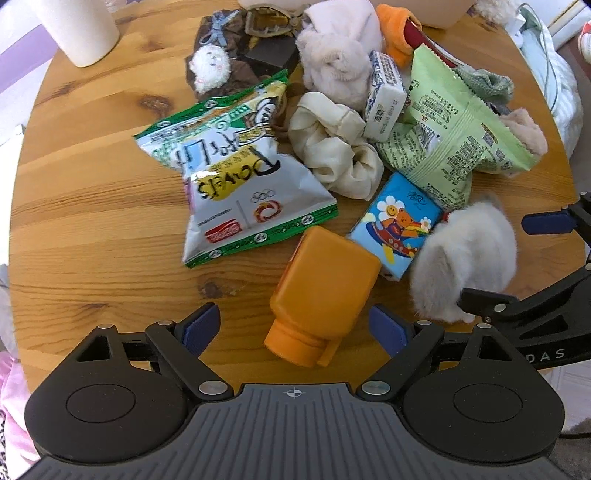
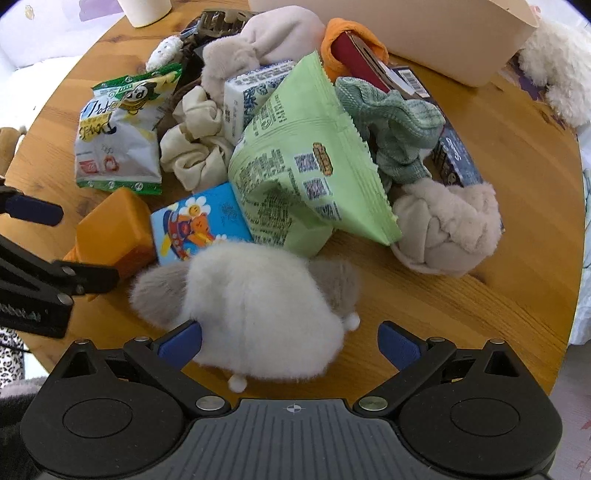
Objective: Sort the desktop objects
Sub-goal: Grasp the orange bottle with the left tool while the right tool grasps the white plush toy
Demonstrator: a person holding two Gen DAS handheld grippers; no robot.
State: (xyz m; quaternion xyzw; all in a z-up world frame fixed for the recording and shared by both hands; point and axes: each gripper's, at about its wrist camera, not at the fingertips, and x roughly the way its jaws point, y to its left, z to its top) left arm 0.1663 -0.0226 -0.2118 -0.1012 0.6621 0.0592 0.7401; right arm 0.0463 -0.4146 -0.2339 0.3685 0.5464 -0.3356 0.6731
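An orange bottle [image 1: 321, 291] lies on its side on the round wooden table [image 1: 92, 221], cap toward me. My left gripper [image 1: 293, 326] stands open around its cap end, with neither pad touching it. To its right sits a white fluffy toy [image 1: 465, 258], also in the right wrist view [image 2: 258, 306]. My right gripper [image 2: 291, 343] is open around the toy; the left pad brushes its fur and the right pad stands apart. A blue tissue pack [image 2: 199, 225] lies between the bottle [image 2: 110, 232] and the toy.
A heap fills the table's middle: white-green chip bag [image 1: 236, 184], green snack bag [image 2: 306, 173], cream scrunchie [image 1: 336, 147], milk carton [image 1: 384, 96], teal cloth [image 2: 395, 125], beige plush knot [image 2: 443, 229]. A beige bin [image 2: 406, 33] stands at the back, a white cup [image 1: 81, 26] back left.
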